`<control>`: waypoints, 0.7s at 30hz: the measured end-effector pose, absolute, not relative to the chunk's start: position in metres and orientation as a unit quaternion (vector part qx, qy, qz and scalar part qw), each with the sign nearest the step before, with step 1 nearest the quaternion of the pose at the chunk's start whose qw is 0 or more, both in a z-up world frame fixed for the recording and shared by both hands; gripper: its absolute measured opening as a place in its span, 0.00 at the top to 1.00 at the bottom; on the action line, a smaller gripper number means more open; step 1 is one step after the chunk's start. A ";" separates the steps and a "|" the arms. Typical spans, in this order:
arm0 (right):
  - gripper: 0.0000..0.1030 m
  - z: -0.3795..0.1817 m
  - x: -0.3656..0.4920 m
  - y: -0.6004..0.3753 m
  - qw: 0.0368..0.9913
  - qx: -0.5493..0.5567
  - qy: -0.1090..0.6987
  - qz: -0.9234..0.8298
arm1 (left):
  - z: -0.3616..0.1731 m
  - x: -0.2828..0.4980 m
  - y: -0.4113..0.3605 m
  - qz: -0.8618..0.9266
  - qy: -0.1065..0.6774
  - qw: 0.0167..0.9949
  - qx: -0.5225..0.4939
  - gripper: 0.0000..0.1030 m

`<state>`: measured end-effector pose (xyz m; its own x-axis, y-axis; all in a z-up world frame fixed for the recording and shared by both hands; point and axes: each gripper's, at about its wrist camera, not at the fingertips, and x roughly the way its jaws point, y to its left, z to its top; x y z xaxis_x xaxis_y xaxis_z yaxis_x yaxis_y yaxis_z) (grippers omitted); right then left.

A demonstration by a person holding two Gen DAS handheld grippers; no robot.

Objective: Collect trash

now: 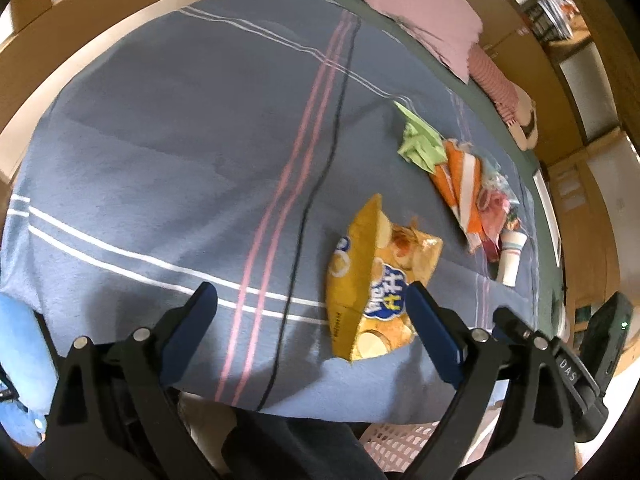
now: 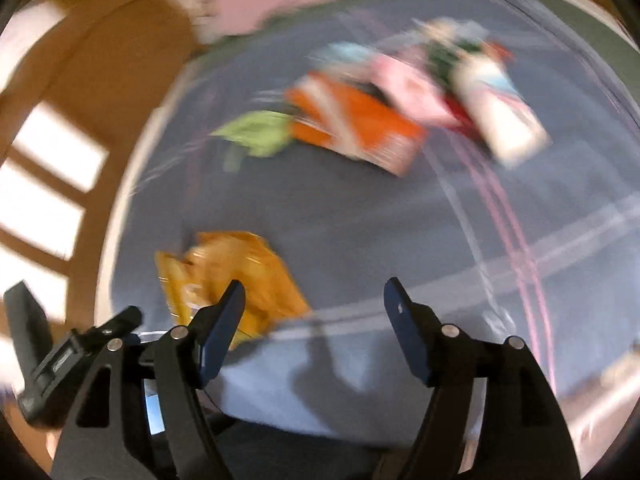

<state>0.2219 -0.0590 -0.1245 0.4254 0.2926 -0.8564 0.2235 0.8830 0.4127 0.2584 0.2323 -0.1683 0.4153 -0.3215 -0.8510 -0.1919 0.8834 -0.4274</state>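
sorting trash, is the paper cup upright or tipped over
Tipped over: the paper cup lies on its side on the blanket, beside the orange wrapper.

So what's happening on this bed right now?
A person with a gripper in each hand is clearing trash off a blue striped blanket. Both the left gripper and the right gripper are open and empty. A yellow chip bag lies nearest them, not yet picked up. Farther off sit a green wrapper, an orange packet and a paper cup. The right view is blurred.

Right-wrist view motion-blurred; wrapper pile [image 2: 400, 96] indistinct
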 end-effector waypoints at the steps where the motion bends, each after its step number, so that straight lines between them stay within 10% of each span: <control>1: 0.31 -0.125 0.217 -0.061 0.806 0.244 0.539 0.014 | -0.167 0.258 0.227 -0.050 0.538 0.809 -0.233 0.08; 21: 0.29 -0.119 0.153 -0.087 0.828 0.223 0.506 -0.090 | -0.161 0.261 0.190 -0.138 0.512 0.824 -0.202 0.05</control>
